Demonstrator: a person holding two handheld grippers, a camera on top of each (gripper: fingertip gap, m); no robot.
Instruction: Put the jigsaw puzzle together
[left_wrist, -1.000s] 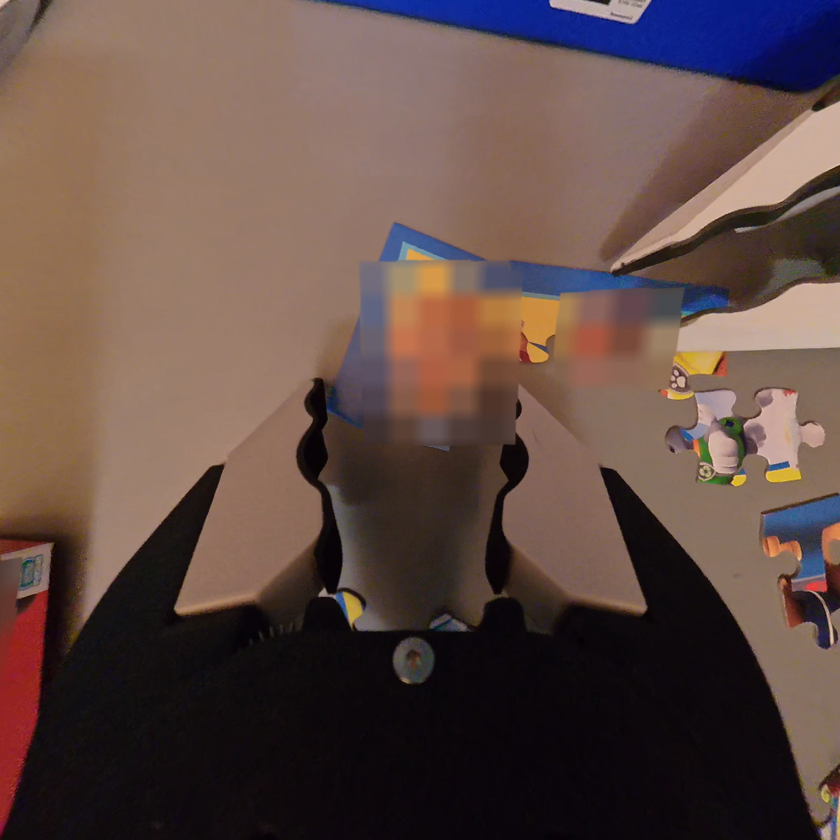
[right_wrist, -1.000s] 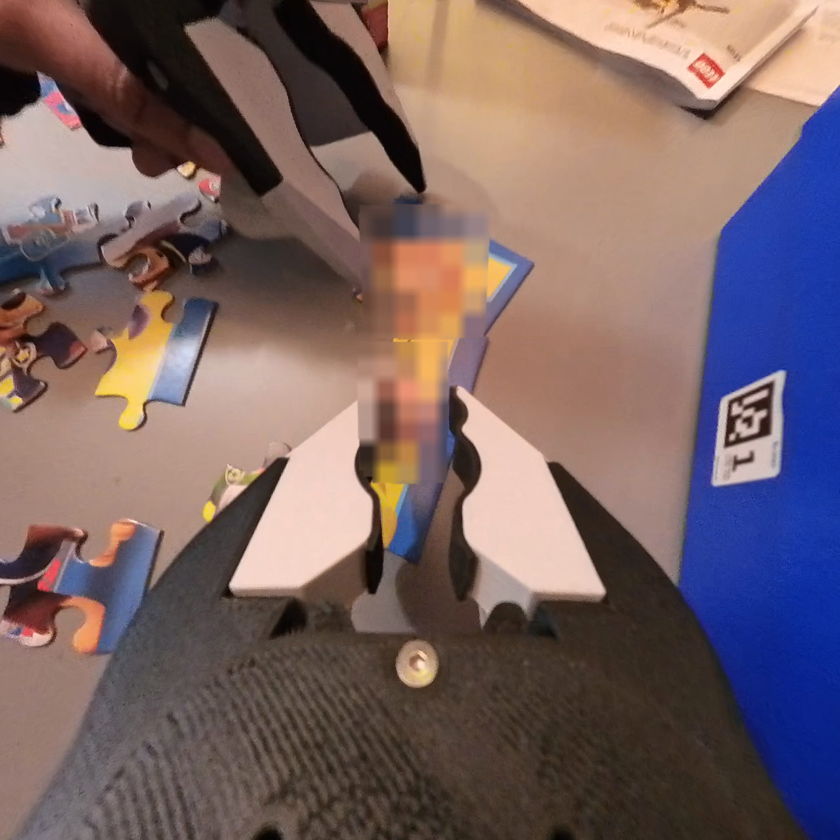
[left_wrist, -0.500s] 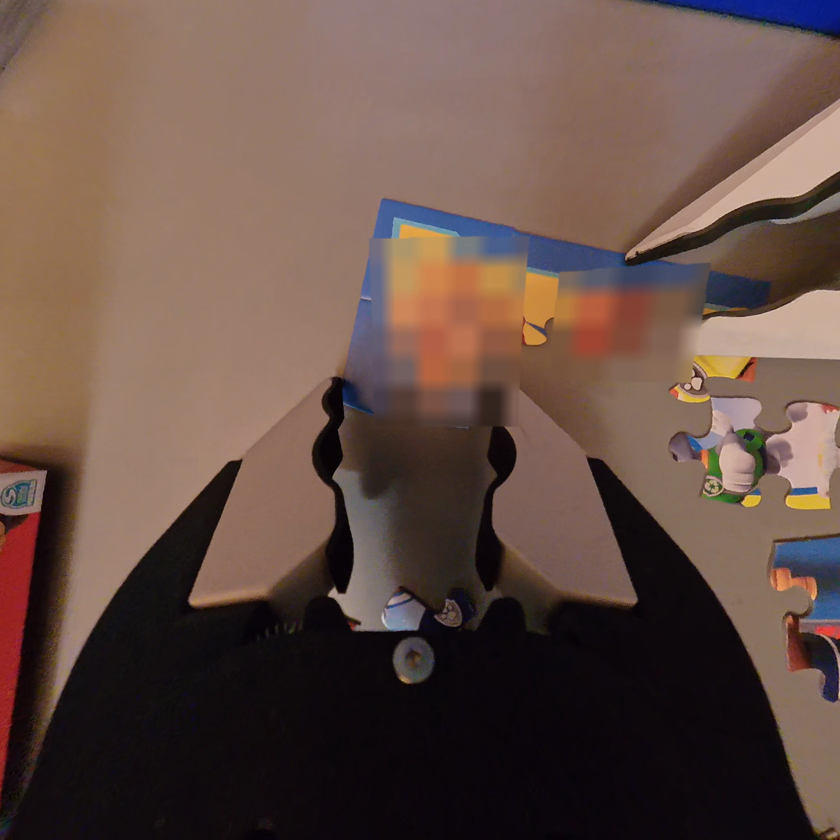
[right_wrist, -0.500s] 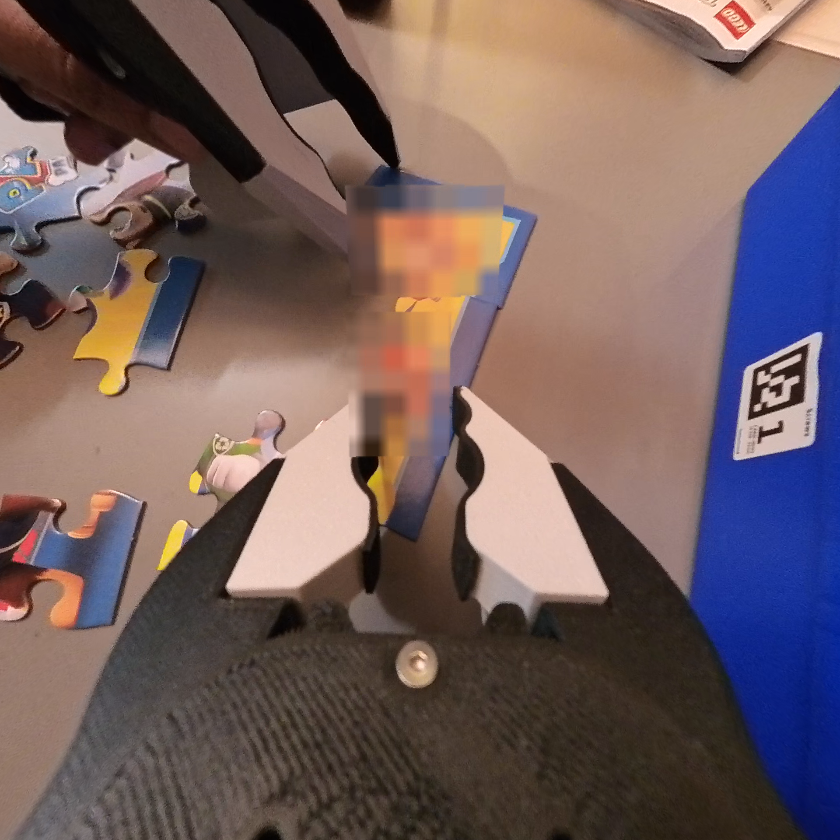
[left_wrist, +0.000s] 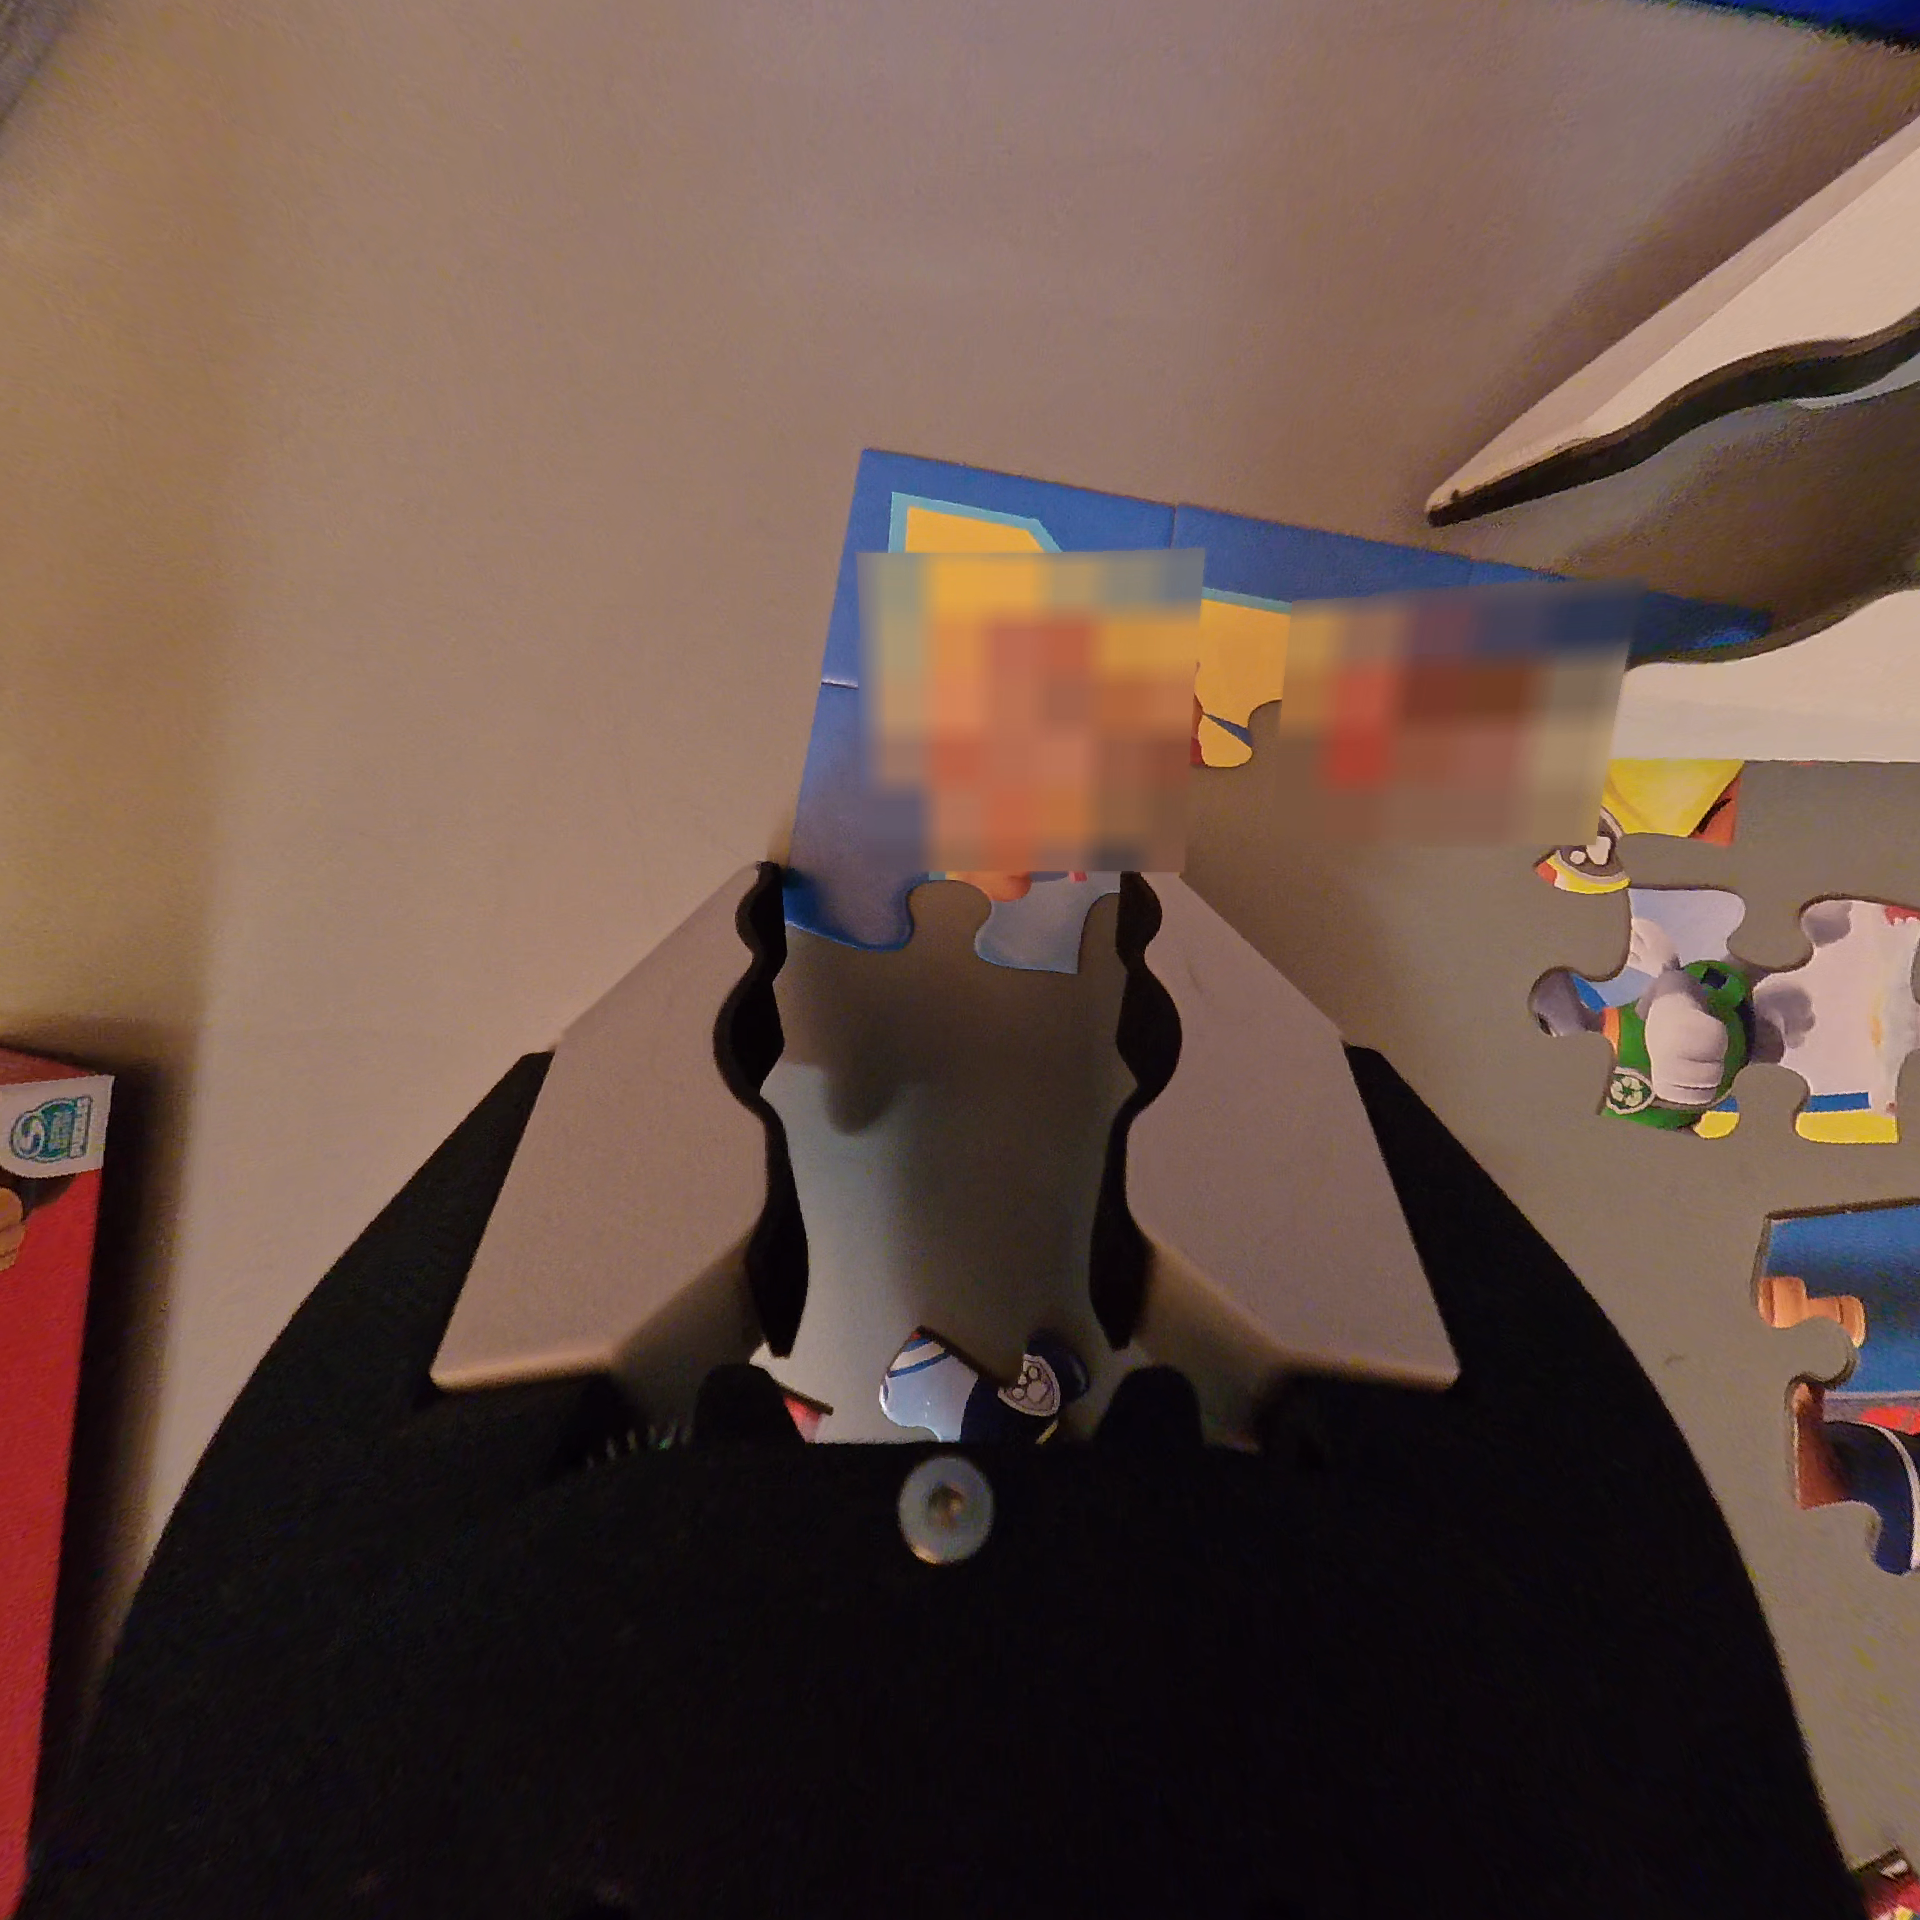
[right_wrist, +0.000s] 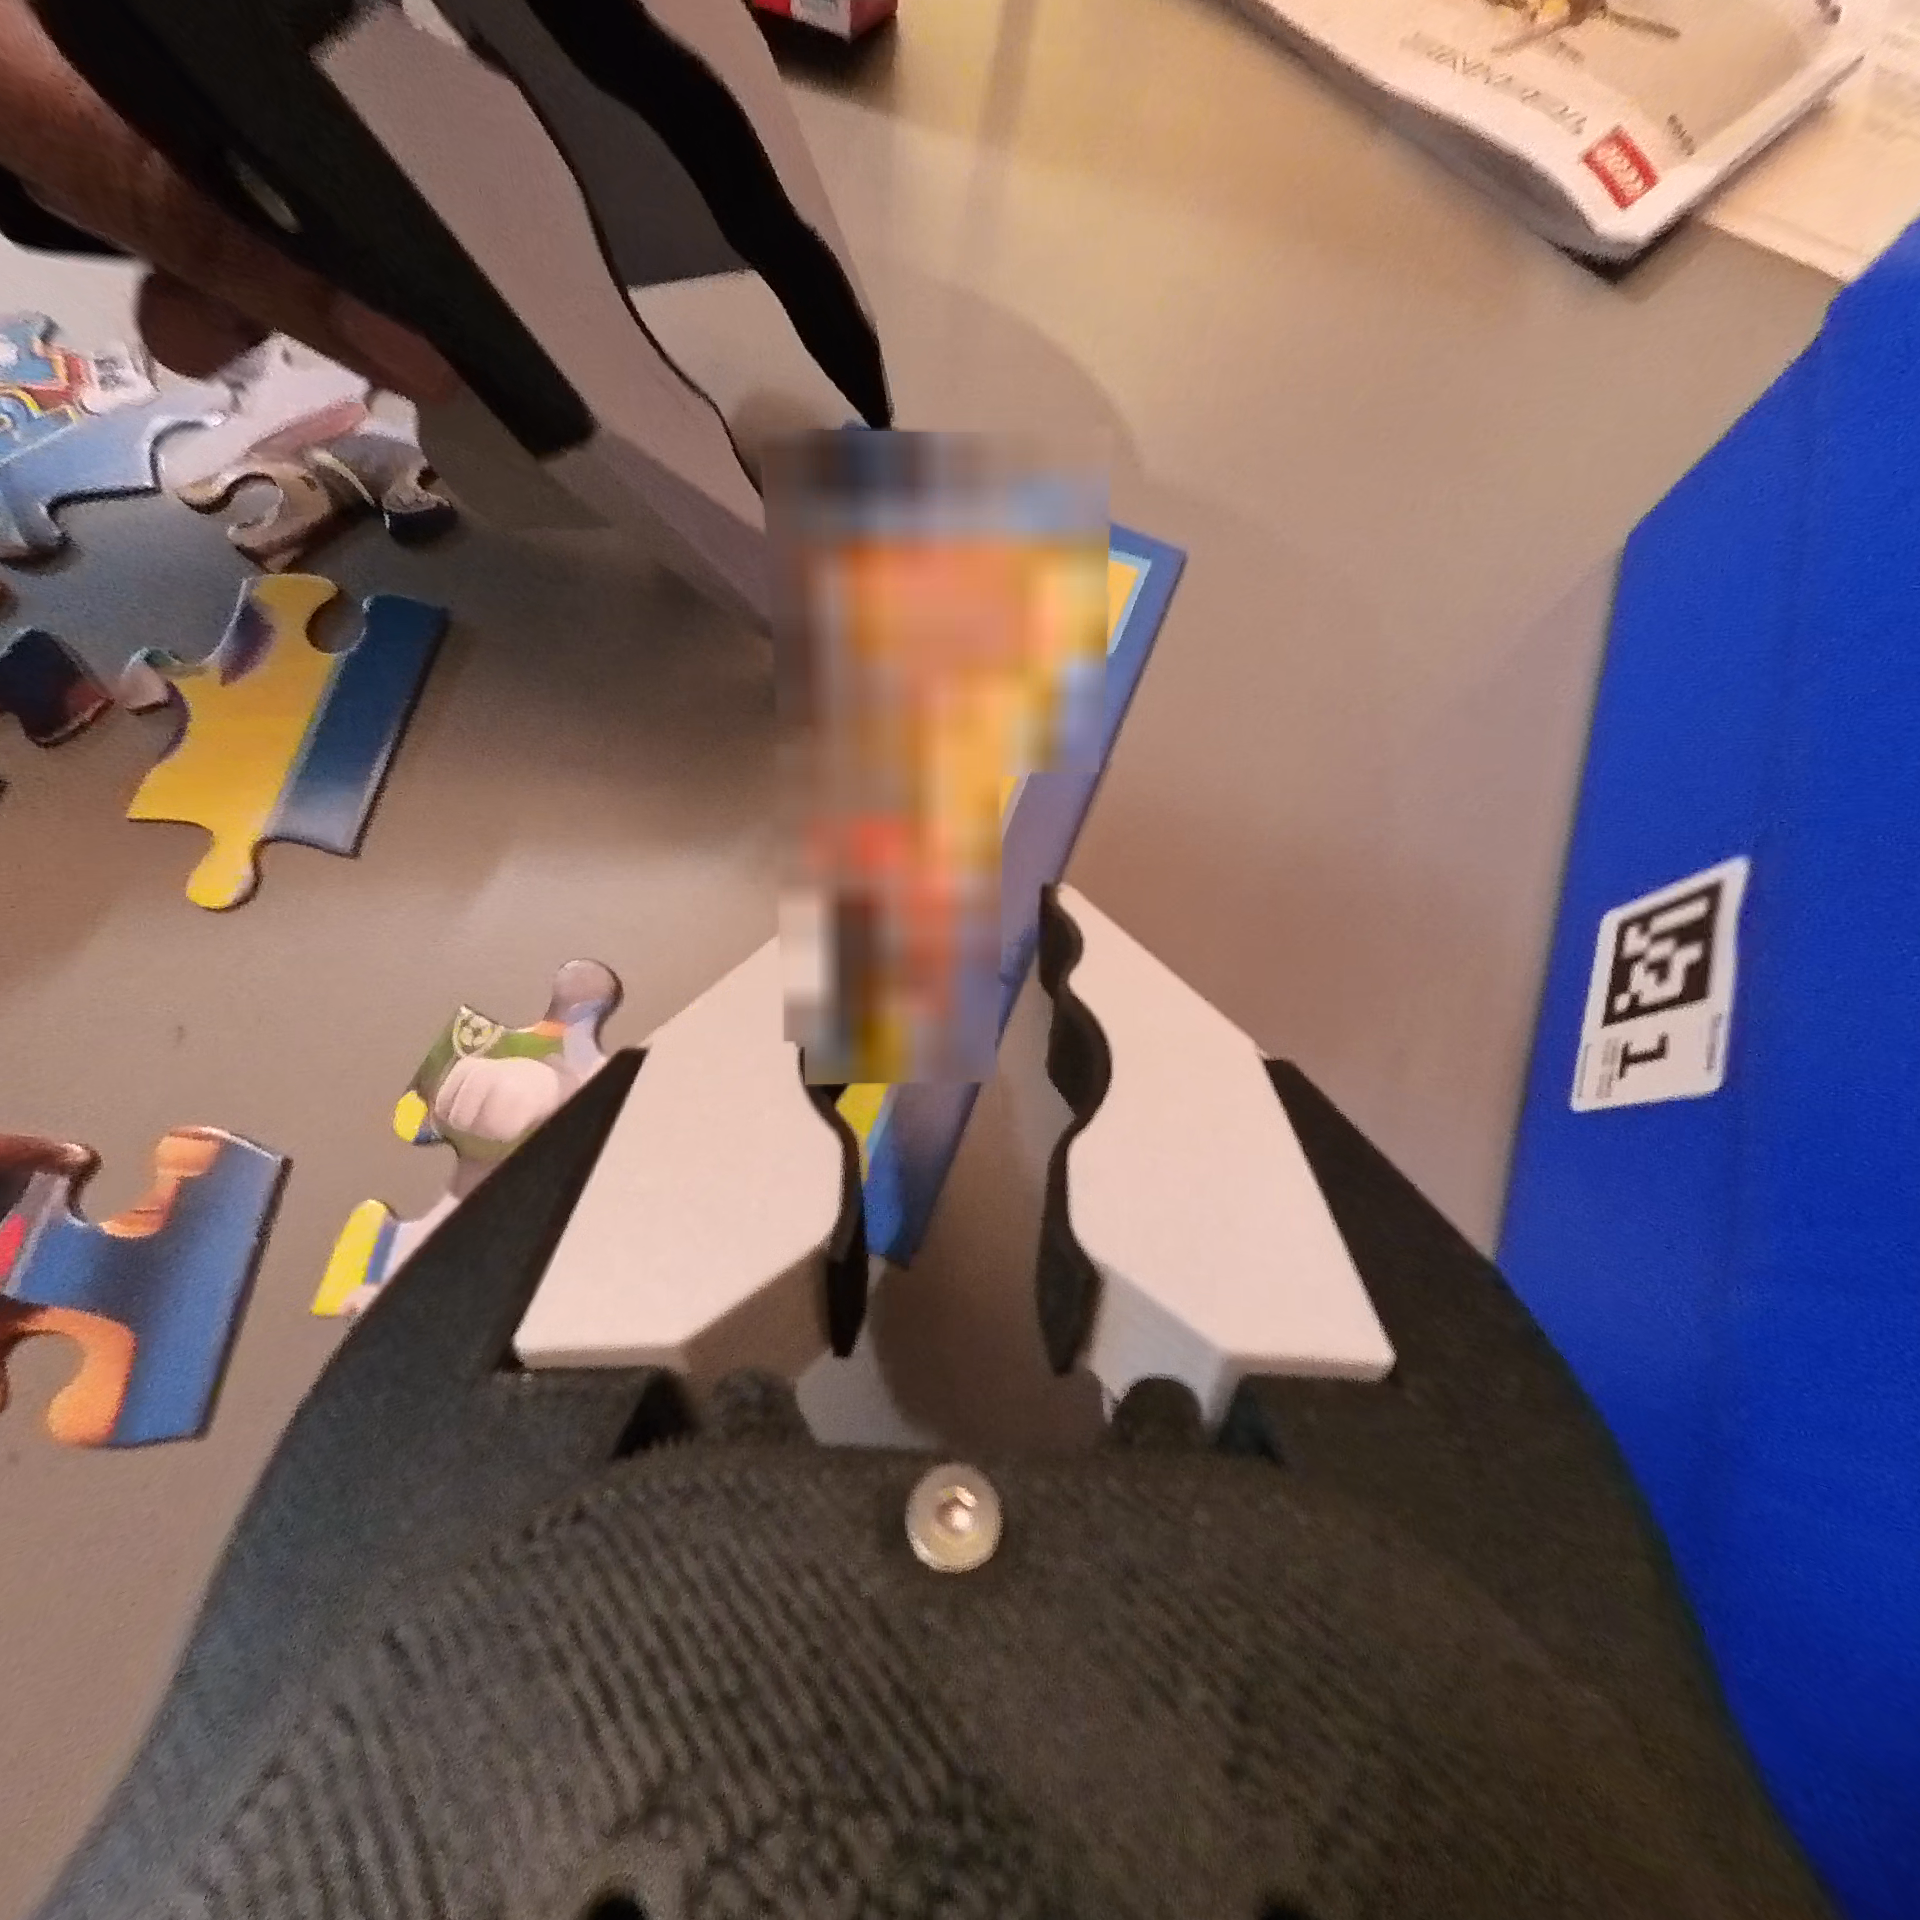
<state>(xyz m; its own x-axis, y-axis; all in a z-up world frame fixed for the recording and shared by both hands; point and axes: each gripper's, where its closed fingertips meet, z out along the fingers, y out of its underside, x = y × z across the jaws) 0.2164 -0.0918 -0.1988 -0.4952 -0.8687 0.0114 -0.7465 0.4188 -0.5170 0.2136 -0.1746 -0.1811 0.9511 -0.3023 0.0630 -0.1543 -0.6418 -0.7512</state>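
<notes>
A block of joined puzzle pieces with a blue border (left_wrist: 1299, 566) lies flat on the grey table (left_wrist: 416, 520). My left gripper (left_wrist: 951, 894) has its two fingertips at table level on either side of the block's near corner piece. Both pads touch that piece's side edges. In the right wrist view its fingers (right_wrist: 831, 312) come down onto the block's far end (right_wrist: 1132, 644). My right gripper (right_wrist: 920, 925) hovers over the other end of the block with its jaws apart. A gap shows beside its right pad, and nothing is gripped. Its fingers (left_wrist: 1714, 343) show at the upper right of the left wrist view.
Loose puzzle pieces lie right of the block (left_wrist: 1683, 1039) (left_wrist: 1849, 1351) and, in the right wrist view, on the left (right_wrist: 281, 727) (right_wrist: 499, 1081). A blue box with a marker tag (right_wrist: 1714, 1351) stands at the right. A red box (left_wrist: 42, 1351) and booklets (right_wrist: 1558, 94) lie nearby. A hand (right_wrist: 208, 260) holds the left gripper.
My left gripper's fingers have closed in from a wider spread onto the near corner piece and stayed there. My right gripper's fingers have opened a little over the block's other end.
</notes>
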